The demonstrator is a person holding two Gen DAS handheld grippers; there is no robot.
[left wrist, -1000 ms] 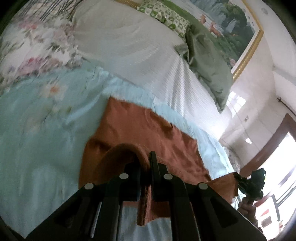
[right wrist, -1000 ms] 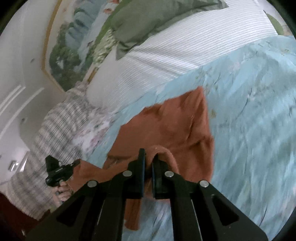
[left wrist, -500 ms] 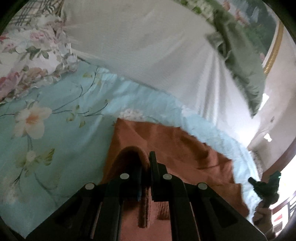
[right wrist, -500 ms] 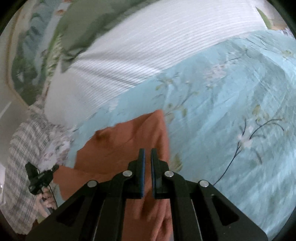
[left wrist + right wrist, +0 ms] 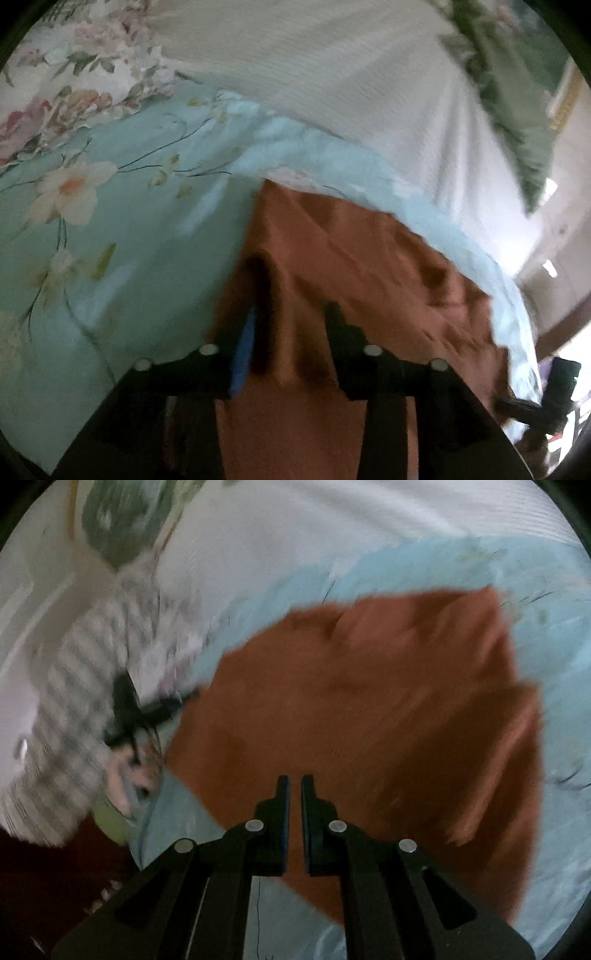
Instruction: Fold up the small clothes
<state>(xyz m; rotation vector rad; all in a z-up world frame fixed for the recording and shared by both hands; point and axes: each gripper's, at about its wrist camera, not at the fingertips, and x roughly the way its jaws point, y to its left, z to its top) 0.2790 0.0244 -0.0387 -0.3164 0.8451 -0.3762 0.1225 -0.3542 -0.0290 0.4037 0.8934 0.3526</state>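
Apparently a fold has just been laid: the rust-orange garment [image 5: 369,709] lies spread on the pale blue floral bedspread [image 5: 92,258], doubled along one side. The left gripper [image 5: 291,325] stands with its fingers wide apart, cloth ridged up between them but not pinched — likely a let-go. The right gripper [image 5: 294,794] hovers above the cloth, fingers nearly together with only a slit between, holding nothing. Around lie a white striped blanket [image 5: 351,81], a green pillow [image 5: 517,122] and a rose-print cover [image 5: 55,96] — none crowds the garment. Both views are blurred.
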